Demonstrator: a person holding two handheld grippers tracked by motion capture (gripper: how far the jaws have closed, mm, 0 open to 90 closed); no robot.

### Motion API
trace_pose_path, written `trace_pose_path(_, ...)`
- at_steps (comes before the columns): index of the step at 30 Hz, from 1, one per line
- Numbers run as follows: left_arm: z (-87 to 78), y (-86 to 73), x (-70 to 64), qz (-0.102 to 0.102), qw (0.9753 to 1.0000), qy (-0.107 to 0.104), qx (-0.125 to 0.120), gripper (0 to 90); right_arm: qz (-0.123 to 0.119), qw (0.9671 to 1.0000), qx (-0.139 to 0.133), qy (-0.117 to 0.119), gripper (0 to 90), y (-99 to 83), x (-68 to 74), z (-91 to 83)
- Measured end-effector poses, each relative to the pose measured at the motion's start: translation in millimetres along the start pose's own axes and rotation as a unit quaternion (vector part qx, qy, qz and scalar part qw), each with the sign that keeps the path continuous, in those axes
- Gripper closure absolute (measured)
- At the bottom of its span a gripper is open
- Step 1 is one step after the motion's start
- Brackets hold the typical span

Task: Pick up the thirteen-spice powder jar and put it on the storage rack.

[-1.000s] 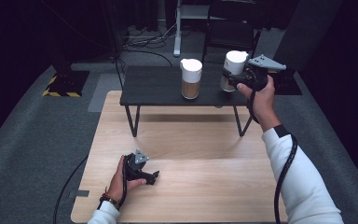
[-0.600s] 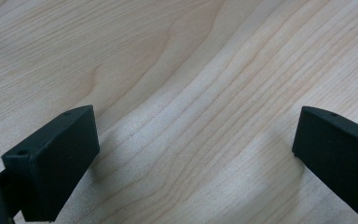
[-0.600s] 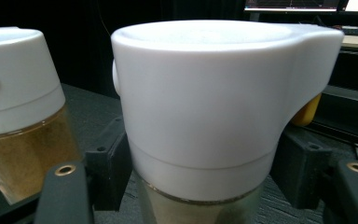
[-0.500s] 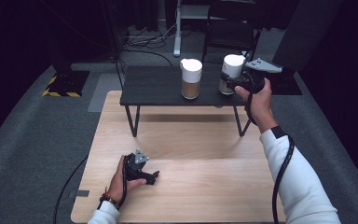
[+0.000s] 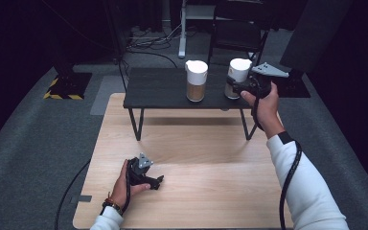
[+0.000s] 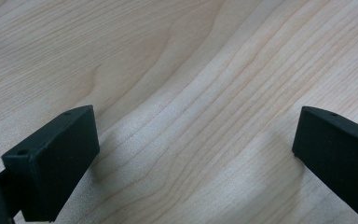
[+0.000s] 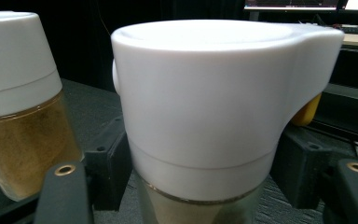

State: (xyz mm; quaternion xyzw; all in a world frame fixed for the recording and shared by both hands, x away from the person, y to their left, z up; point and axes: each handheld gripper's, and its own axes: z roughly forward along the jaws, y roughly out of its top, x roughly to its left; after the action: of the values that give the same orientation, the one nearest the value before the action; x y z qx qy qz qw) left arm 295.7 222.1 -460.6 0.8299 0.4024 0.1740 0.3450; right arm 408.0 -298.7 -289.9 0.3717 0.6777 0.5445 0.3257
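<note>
On black table: right tongs (image 5: 239,87) grip white-capped jar (image 7: 200,121) | left tongs (image 5: 159,180) wide, on wood

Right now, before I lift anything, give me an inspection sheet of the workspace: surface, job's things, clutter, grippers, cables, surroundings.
Surface: light wooden tabletop, bare; a low black table stands at its far end.
Job's things: two white-capped jars on the black table, the left jar holding brownish powder, the right jar between the right gripper's jaws.
Clutter: nothing seen.
Grippers: left gripper rests on the wood, jaws wide apart, empty; right gripper has its jaws against both sides of the right jar below the cap.
Cables: one trails along the right sleeve; others lie on the floor behind.
Surroundings: grey carpet, dark stands, a hazard-striped base.
</note>
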Motion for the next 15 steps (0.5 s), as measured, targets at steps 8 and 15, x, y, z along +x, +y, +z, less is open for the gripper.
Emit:
trace_pose_path(8, -0.1, 0.1, -0.1, 0.0, 1.0, 0.0, 0.001, 0.4, -0.001, 1.0, -0.005, 0.001, 30.1, -3.8, -0.8, -1.0)
trace_pose_path(15, -0.1, 0.1, -0.1, 0.0, 1.0, 0.0, 0.001, 0.4, -0.01, 0.9999, 0.006, -0.001, 28.6, -0.5, -1.2, -0.8)
